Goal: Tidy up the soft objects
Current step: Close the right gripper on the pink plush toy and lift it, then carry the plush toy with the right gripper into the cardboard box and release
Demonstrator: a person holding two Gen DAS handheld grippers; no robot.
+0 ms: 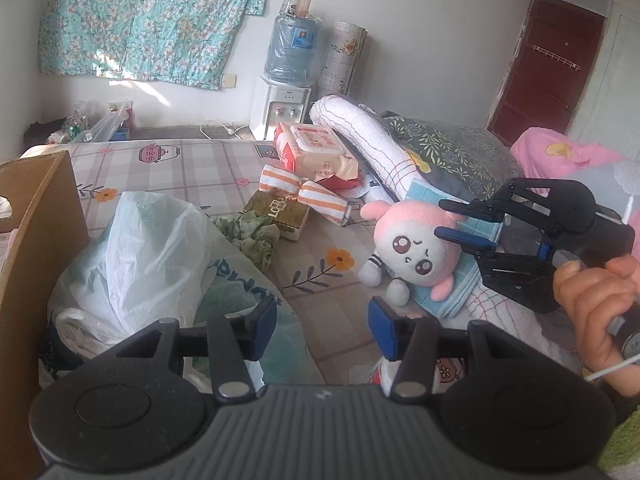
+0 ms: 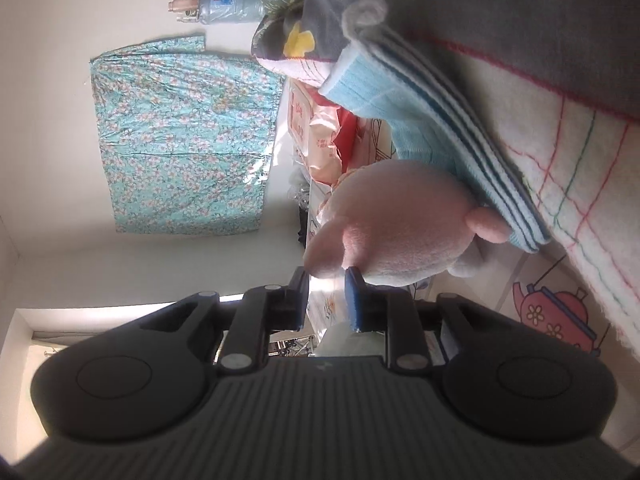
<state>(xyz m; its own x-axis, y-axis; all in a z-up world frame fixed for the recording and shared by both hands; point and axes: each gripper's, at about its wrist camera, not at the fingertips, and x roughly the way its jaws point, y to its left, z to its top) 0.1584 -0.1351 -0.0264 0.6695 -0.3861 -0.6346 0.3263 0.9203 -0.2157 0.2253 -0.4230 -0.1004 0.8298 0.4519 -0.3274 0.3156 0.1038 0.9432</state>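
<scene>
A pink and white plush toy point(image 1: 412, 252) lies on the bed sheet point(image 1: 200, 168), leaning on a folded blue towel point(image 1: 448, 298). A hand point(image 1: 592, 300) holds my right gripper point(image 1: 440, 219) at the toy's head, turned on its side. In the right wrist view the jaws of my right gripper point(image 2: 326, 280) stand a little apart; the toy's pink ear point(image 2: 320, 254) sits just at the fingertips, not pinched. The blue towel point(image 2: 420, 120) lies behind the plush toy point(image 2: 400, 220). My left gripper point(image 1: 322, 320) hangs open and empty over a white plastic bag point(image 1: 152, 248).
An orange striped towel roll point(image 1: 304, 196), a crumpled green cloth point(image 1: 256, 236), a gold box point(image 1: 280, 212) and a wipes pack point(image 1: 316, 144) lie mid-bed. A rolled white blanket point(image 1: 360, 132) and a leafy pillow point(image 1: 452, 152) lie behind. A cardboard box point(image 1: 36, 240) stands at the left.
</scene>
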